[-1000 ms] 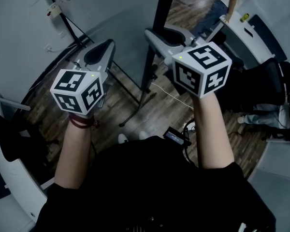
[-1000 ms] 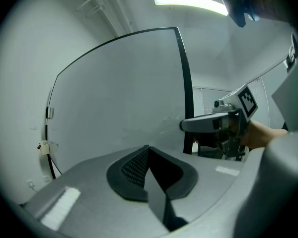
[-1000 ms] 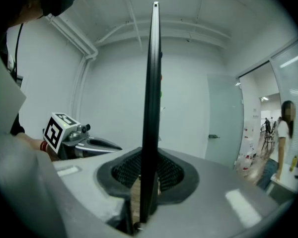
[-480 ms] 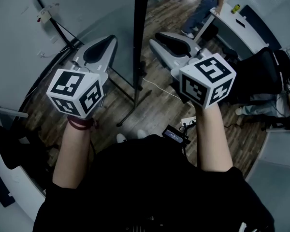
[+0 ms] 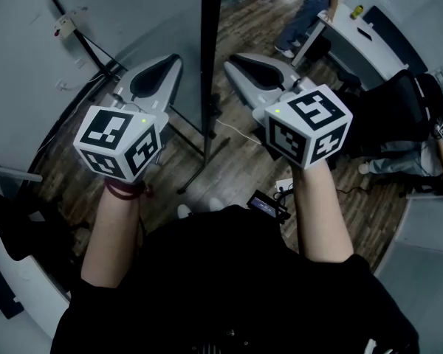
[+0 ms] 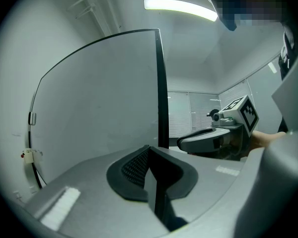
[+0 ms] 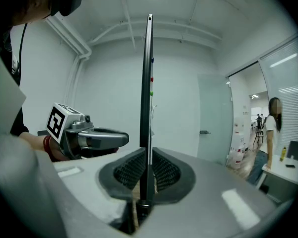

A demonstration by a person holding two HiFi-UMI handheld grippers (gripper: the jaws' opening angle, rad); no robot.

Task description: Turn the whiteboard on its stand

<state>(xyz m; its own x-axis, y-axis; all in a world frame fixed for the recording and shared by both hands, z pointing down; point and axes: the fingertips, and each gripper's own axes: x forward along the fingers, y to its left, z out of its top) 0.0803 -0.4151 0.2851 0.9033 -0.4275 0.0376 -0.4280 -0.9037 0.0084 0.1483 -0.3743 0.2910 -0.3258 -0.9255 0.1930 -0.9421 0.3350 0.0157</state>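
Left arm (image 5: 112, 234): bare forearm stretched forward from the body, a dark red band round the wrist.
Left gripper (image 5: 174, 60): held level and pointing ahead, its marker cube (image 5: 120, 142) over the hand; the jaws lie closed together with nothing between them.
Right arm (image 5: 325, 205): bare forearm stretched forward, roughly parallel to the left one.
Right gripper (image 5: 229, 60): angled inward toward the left one, its marker cube (image 5: 308, 126) over the hand; the jaws are pressed onto the thin black edge of the whiteboard (image 7: 149, 83) (seen edge-on, one pad on each side).
Spacing: the two grippers sit side by side at about the same height, tips near each other but not touching.
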